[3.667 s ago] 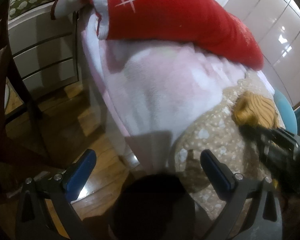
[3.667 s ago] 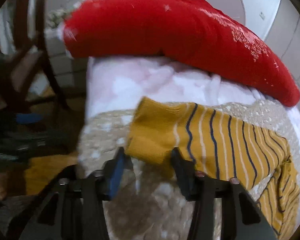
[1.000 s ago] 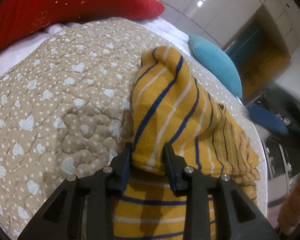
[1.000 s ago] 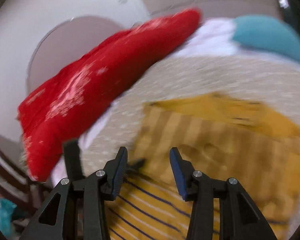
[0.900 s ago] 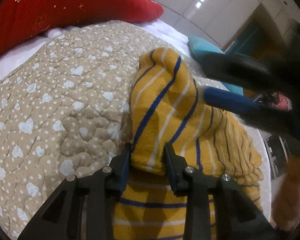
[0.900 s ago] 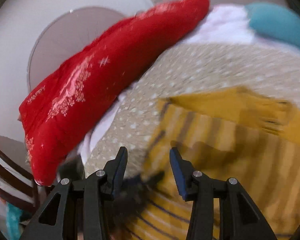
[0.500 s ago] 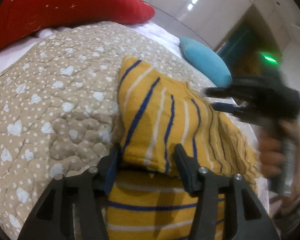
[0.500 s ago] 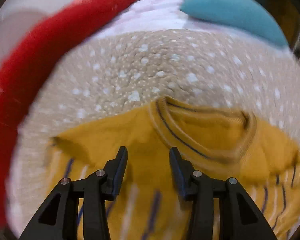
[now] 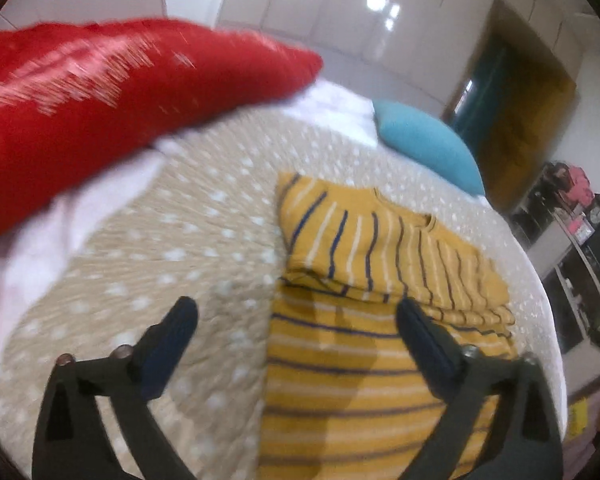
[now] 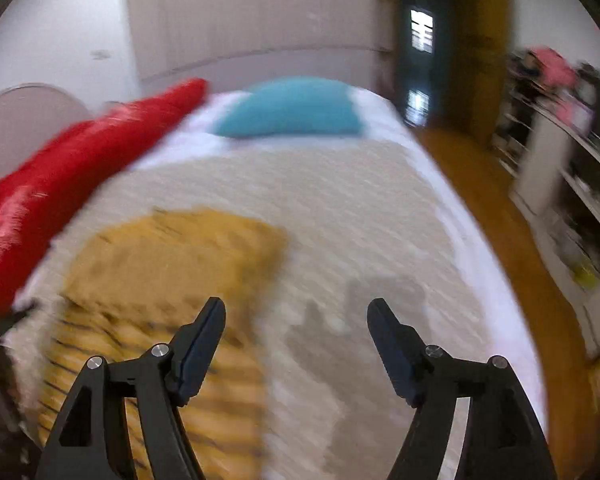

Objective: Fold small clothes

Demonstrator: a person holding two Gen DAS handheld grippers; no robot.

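A small mustard-yellow sweater with navy and white stripes (image 9: 380, 312) lies on the beige dotted quilt (image 9: 188, 248), its upper part folded down over the lower part. My left gripper (image 9: 296, 328) is open and empty, raised above the sweater's near left edge. In the right wrist view the sweater (image 10: 160, 280) shows blurred at lower left. My right gripper (image 10: 296, 332) is open and empty, above the bare quilt (image 10: 360, 220) just right of the sweater.
A red pillow (image 9: 100, 92) lies along the bed's far left, also in the right wrist view (image 10: 60, 172). A teal cushion (image 9: 428, 144) sits at the far end. The bed's right edge drops to a wooden floor (image 10: 500, 208) with shelves (image 10: 572, 184) beyond.
My left gripper has let go of the folded sweater part, opened wide and pulled back. My right gripper has opened wider and swung right, off the sweater. The fold now lies flat.
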